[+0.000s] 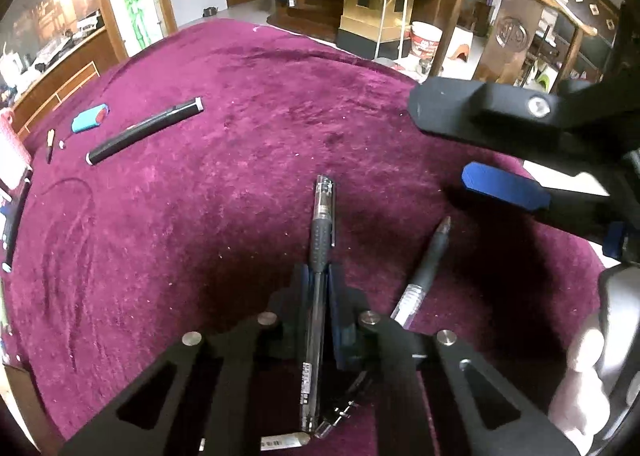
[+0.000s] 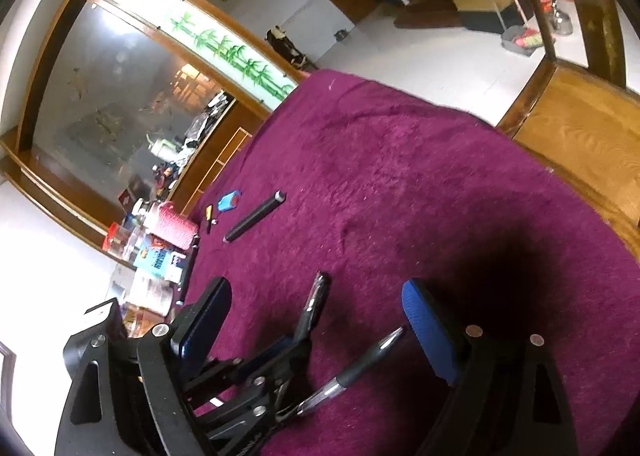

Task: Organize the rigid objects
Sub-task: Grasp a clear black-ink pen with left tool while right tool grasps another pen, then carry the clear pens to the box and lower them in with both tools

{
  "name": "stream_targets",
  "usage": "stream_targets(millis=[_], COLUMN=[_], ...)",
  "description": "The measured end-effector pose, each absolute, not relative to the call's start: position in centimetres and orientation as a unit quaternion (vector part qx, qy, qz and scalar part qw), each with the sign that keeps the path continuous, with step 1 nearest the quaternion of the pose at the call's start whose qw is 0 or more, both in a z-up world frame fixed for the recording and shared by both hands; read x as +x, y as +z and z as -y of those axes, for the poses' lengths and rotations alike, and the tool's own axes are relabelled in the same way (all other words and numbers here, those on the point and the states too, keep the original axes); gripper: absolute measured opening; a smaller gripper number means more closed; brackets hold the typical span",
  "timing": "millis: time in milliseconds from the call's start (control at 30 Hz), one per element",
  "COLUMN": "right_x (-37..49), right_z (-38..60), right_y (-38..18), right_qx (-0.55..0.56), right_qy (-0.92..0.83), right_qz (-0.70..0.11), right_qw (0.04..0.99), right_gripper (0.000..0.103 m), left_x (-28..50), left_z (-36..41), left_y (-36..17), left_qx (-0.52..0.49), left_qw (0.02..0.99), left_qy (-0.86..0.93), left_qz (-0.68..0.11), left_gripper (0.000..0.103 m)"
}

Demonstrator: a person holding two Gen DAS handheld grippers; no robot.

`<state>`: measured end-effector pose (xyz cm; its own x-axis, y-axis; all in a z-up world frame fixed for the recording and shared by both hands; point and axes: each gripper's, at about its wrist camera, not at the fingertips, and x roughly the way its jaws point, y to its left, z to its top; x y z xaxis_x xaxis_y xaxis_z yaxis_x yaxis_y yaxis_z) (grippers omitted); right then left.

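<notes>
step: pickup, judged | left gripper (image 1: 319, 276) jaws clenched on clear black-grip gel pen (image 1: 322, 215), lying on magenta velvet worktop (image 1: 240, 103) | right gripper (image 2: 316, 320) jaws spread, empty, over second black pen (image 2: 352, 368) | next: lift pen level, mind neighbouring pen

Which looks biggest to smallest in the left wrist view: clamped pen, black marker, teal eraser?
1. clamped pen, though nearness to the camera inflates it
2. black marker
3. teal eraser, clearly smallest
</notes>
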<state>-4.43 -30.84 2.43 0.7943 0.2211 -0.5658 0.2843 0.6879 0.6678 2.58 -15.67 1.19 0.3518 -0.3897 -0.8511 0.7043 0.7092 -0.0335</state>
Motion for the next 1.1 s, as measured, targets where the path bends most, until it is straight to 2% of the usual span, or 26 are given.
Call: stream_targets(millis=[267, 600, 733, 1033, 1100], right_x=[-3.5, -3.3, -5.1, -2.5, -1.6], right_z=[30.1, 28.7, 27.2, 21.1, 20.2], right_y=[2.3, 3.1, 3.5, 1.7, 1.3], right_qx=[0.362, 0.318, 0.319, 0.188, 0.155], right_qy=[-0.021, -0.019, -0.019, -0.072, -0.097], right_qz=[-0.334, -0.329, -0.368, -0.474, -0.471], right_qw=[0.87, 0.889, 0.873, 0.857, 0.863], right_gripper=[0.09, 0.09, 0.089, 0.082, 0.079], left_x=[1.7, -6.3, -9.4, -14.2, -15.1], left_z=[10.1, -3.3, -9.3, -19.6, -21.9], left_y=[4.1, 10.2, 11.1, 10.7, 10.2], left_qx=[0.071, -0.05, -0.087, -0.136, -0.15], left_qw=[0.825, 0.87, 0.88, 0.908, 0.911], left_qy=[-0.344, -0.325, -0.307, -0.236, -0.215], left_qz=[-0.442, -0.367, -0.352, -0.318, -0.317], left_gripper=[0.009, 0.009, 0.009, 0.01, 0.01])
